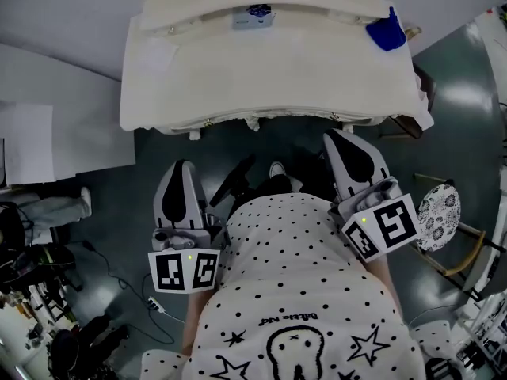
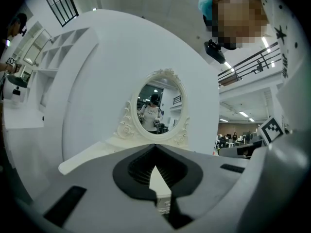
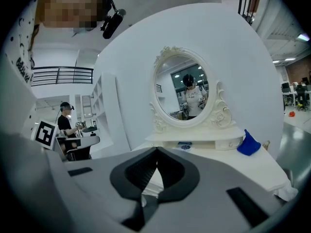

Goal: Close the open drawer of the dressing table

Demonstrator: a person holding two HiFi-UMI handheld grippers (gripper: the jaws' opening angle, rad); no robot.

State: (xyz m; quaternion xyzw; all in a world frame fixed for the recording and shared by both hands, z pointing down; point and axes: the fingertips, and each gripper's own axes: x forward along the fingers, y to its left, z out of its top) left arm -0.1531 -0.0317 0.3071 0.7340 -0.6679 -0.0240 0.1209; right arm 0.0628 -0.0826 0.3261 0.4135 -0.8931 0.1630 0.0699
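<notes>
The cream dressing table (image 1: 269, 77) stands ahead of me, with its oval mirror (image 3: 183, 89) also in the left gripper view (image 2: 158, 106). Its front edge (image 1: 261, 122) carries small handles. From above I cannot tell whether a drawer stands out. My left gripper (image 1: 182, 171) hangs short of the table on the left, jaws together and holding nothing (image 2: 155, 148). My right gripper (image 1: 342, 139) is nearer the front edge on the right, likewise shut and holding nothing (image 3: 156, 151). A blue cloth (image 1: 386, 32) lies at the table's back right corner (image 3: 250, 144).
A chair with a patterned round seat (image 1: 438, 218) stands at the right. A white panel (image 1: 47, 125) lies at the left, and cables and gear (image 1: 47, 291) cover the floor there. A small box (image 1: 253, 16) rests on the mirror shelf.
</notes>
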